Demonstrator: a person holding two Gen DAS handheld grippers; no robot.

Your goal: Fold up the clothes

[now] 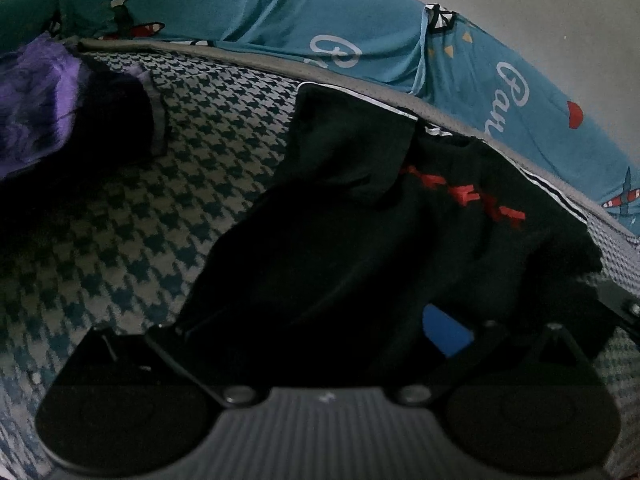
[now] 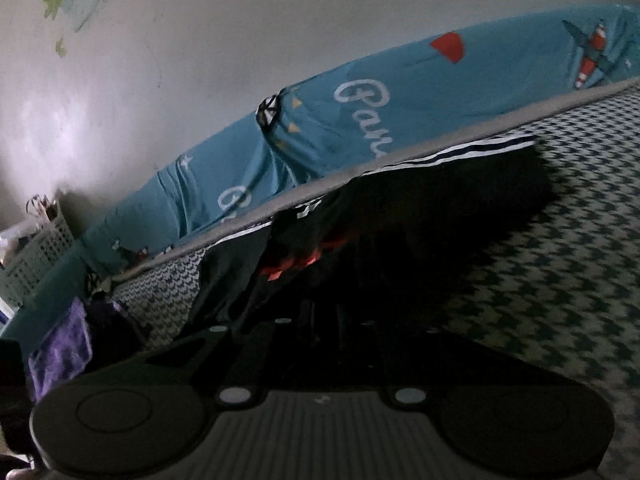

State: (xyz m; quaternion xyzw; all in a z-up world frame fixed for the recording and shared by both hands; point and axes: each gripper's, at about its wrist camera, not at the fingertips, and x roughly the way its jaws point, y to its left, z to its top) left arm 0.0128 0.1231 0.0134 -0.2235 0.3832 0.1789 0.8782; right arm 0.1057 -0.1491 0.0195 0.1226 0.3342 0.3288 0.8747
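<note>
A black garment (image 1: 360, 216) with red lettering (image 1: 472, 196) and a striped white trim lies on a houndstooth cover (image 1: 120, 220). My left gripper (image 1: 320, 320) stands with its arms spread wide, open, and the dark cloth lies between and over its fingers; a blue patch (image 1: 444, 332) shows by the right finger. In the right wrist view the black garment (image 2: 420, 216) rises in a fold toward my right gripper (image 2: 320, 312). Its fingers are drawn together, shut on the cloth's near edge, with the tips lost in the dark fabric.
A purple cloth (image 1: 32, 104) lies bunched at the left, also the purple cloth (image 2: 60, 352). A teal printed sheet (image 1: 360, 20) runs behind the cover's grey edge (image 1: 240, 56), against a pale wall. A white lattice basket (image 2: 40, 248) stands far left.
</note>
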